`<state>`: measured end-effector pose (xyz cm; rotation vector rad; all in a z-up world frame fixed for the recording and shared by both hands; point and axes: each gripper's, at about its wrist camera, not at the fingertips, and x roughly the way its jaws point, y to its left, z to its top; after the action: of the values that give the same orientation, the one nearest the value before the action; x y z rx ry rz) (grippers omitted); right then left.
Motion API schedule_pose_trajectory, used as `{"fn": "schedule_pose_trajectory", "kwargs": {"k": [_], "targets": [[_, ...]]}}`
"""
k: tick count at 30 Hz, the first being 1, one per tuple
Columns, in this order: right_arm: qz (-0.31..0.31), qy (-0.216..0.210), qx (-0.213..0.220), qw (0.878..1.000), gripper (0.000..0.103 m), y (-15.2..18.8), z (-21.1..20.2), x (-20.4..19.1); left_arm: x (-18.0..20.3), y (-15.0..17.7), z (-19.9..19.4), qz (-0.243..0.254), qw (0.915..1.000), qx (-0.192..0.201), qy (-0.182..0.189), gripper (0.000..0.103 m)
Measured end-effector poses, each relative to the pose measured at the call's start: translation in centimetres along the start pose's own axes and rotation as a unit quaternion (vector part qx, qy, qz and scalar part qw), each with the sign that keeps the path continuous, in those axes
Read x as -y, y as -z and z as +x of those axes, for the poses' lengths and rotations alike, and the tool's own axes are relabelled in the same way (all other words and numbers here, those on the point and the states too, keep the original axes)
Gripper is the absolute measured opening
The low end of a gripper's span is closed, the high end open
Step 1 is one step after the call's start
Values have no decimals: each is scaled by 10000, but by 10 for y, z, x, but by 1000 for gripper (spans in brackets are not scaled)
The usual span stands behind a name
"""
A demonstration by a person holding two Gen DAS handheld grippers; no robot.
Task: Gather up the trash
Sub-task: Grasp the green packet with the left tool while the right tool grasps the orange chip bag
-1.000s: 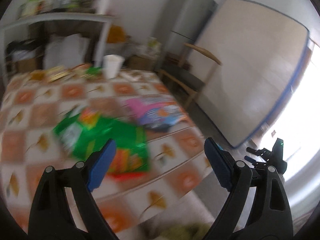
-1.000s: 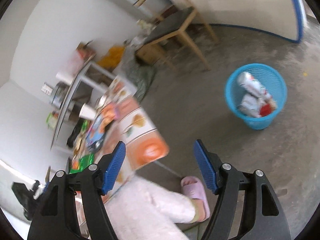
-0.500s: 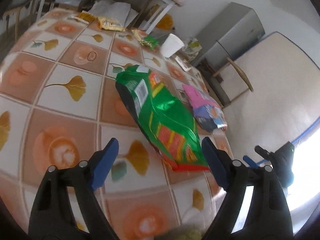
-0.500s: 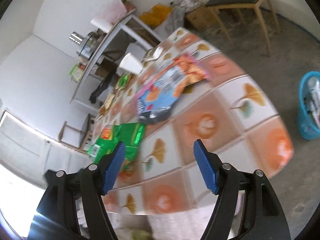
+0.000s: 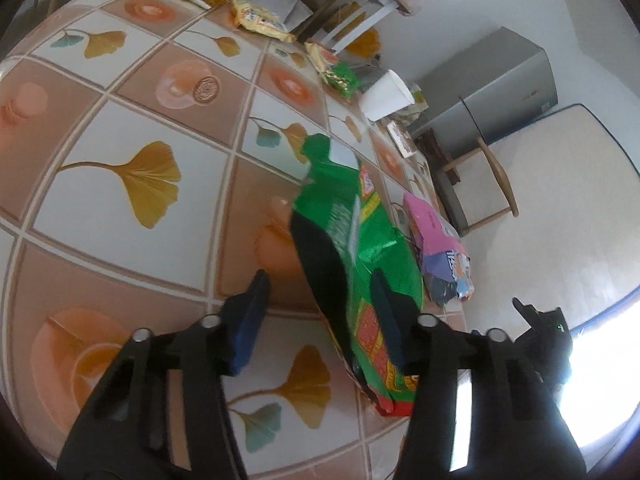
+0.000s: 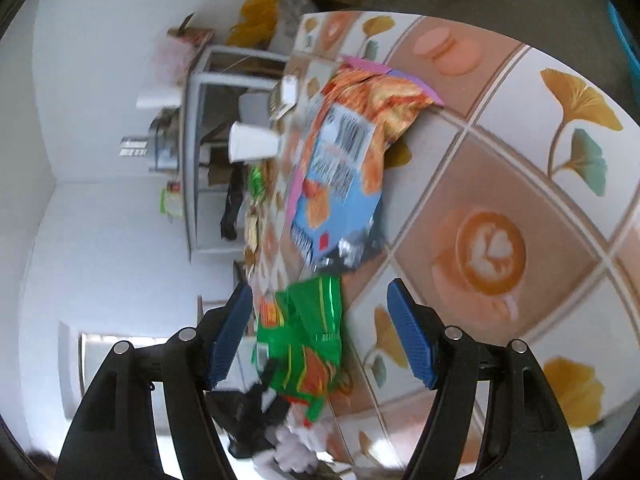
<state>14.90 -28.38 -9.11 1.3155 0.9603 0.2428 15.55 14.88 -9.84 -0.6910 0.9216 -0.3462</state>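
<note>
A green snack bag (image 5: 360, 256) lies on the table with the tile-patterned cloth (image 5: 132, 184). My left gripper (image 5: 320, 316) is low over the bag's near end and its jaws are closing. The bag's raised edge is between them; the right pad (image 5: 386, 316) lies against the bag, while the left pad (image 5: 248, 320) is still apart from it. My right gripper (image 6: 320, 332) hovers open above the table edge, with nothing between its pads. Beyond its fingers I see the green bag (image 6: 308, 340). A pink and blue chip bag (image 5: 436, 240) (image 6: 340, 168) lies further along the table.
A white paper cup (image 5: 386, 94) (image 6: 252, 142), yellow wrappers (image 5: 260, 20) and a small green wrapper (image 5: 340, 76) sit at the table's far end. A wooden chair (image 5: 492, 184), a grey fridge (image 5: 500, 92) and a leaning mattress (image 5: 568, 208) stand beyond. A blue basket rim (image 6: 626, 36) shows on the floor.
My left gripper came down and rolled over the green bag, and its jaws narrowed around the bag's edge. The right view swung from the floor and blue basket onto the table.
</note>
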Motion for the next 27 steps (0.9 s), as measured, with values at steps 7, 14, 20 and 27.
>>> {"fn": "schedule_pose_trajectory", "kwargs": {"k": [7, 14, 20, 27], "targets": [[486, 283, 477, 9973, 69, -27, 15, 7, 0, -1, 6, 88, 9999, -63, -46, 22], [640, 423, 653, 9949, 63, -48, 33, 9, 2, -1, 3, 224, 9997, -52, -76, 18], [798, 556, 752, 9924, 41, -58, 43, 8, 3, -1, 2, 254, 9996, -64, -44, 18], [901, 645, 805, 9906, 22, -58, 44, 14, 4, -1, 2, 261, 9996, -63, -36, 17]]}}
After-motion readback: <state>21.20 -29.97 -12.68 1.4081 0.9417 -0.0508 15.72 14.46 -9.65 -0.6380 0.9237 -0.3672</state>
